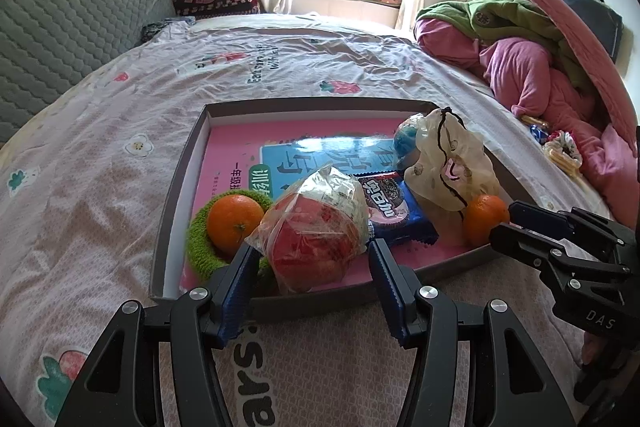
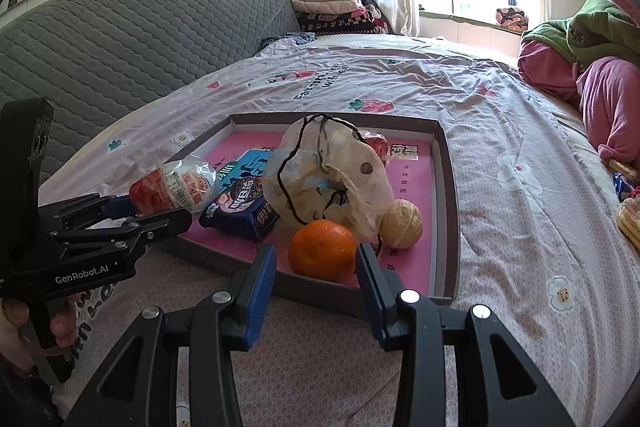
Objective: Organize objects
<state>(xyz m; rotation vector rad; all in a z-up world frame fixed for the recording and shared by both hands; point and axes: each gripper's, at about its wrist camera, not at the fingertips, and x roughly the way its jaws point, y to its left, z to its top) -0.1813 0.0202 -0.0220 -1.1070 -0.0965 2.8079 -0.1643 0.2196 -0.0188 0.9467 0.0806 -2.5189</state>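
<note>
We are holding the left gripper [image 1: 314,287] half open around the bagged red fruit [image 1: 316,231] at the tray's [image 1: 176,187] near-left edge, pads flanking it but not clearly pressing. The right gripper [image 2: 316,285] is sitting narrower, its jaws framing the orange [image 2: 322,251] just ahead, untouched. The tray is also holding another orange [image 1: 234,223] in a green ring [image 1: 196,239], cookies [image 2: 240,211], a pouch [image 2: 332,171] and a pale ball [image 2: 402,223].

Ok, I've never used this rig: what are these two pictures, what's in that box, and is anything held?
A person holds two grippers, each with a camera looking along its fingers. One picture is from the left gripper, the other from the right gripper. On the bed sits a shallow box with a pink book, bagged red snack, cookie packet, drawstring pouch and oranges. Left jaws flank the snack; whether they grip is unclear. Right jaws flank an orange without squeezing.
</note>
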